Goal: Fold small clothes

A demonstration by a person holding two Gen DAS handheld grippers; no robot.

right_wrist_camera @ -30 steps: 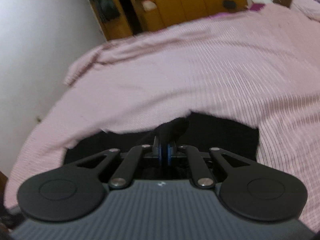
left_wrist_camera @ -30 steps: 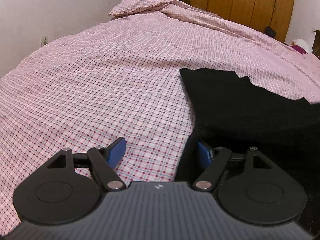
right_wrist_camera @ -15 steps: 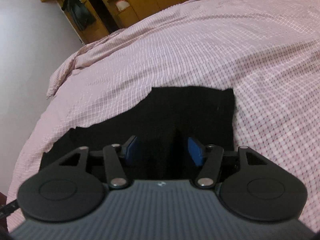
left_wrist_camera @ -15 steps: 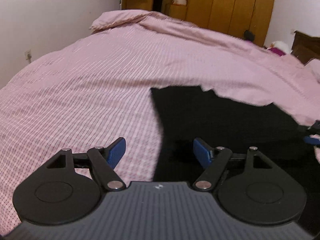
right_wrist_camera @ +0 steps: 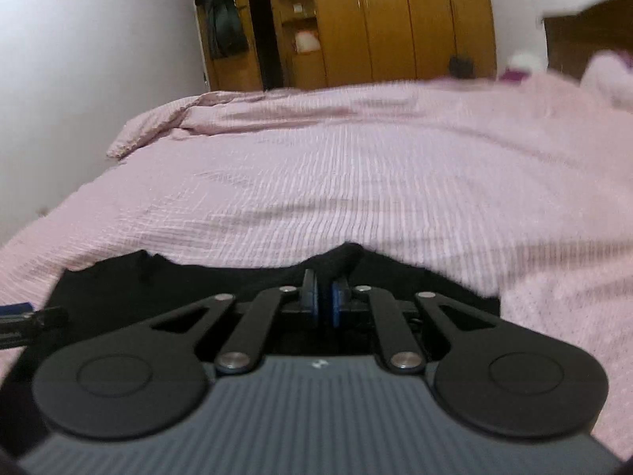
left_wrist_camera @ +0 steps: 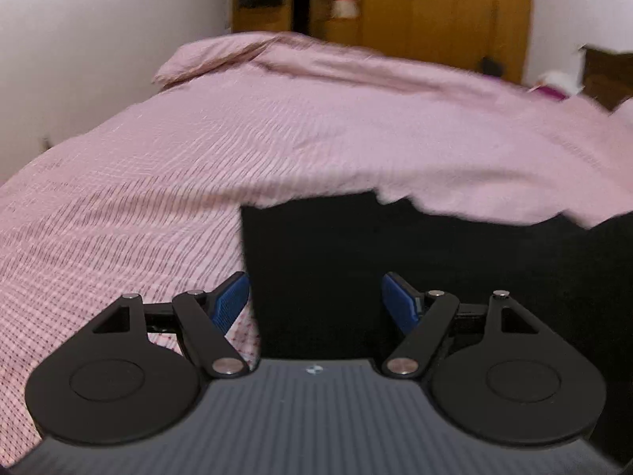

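Observation:
A black garment [left_wrist_camera: 395, 253] lies flat on the pink checked bedspread [left_wrist_camera: 166, 182]. In the left wrist view my left gripper [left_wrist_camera: 315, 301] is open, its blue pads straddling the garment's left edge, just above the cloth. In the right wrist view the garment [right_wrist_camera: 158, 281] lies right in front. My right gripper [right_wrist_camera: 324, 297] is shut on a raised fold of the black garment at its far edge. The tip of the left gripper shows at the left edge of the right wrist view [right_wrist_camera: 23, 316].
A white wall [left_wrist_camera: 99, 39] runs along the bed's left side. A wooden wardrobe [right_wrist_camera: 395, 19] stands beyond the far end. A crumpled ridge of bedspread [left_wrist_camera: 245, 51] lies at the far left corner. A dark headboard [right_wrist_camera: 585, 39] and a pillow [right_wrist_camera: 609, 75] are at the right.
My right gripper opened half a second ago and has now shut again on the garment's far edge. My left gripper has shifted right over the garment's left edge, staying open.

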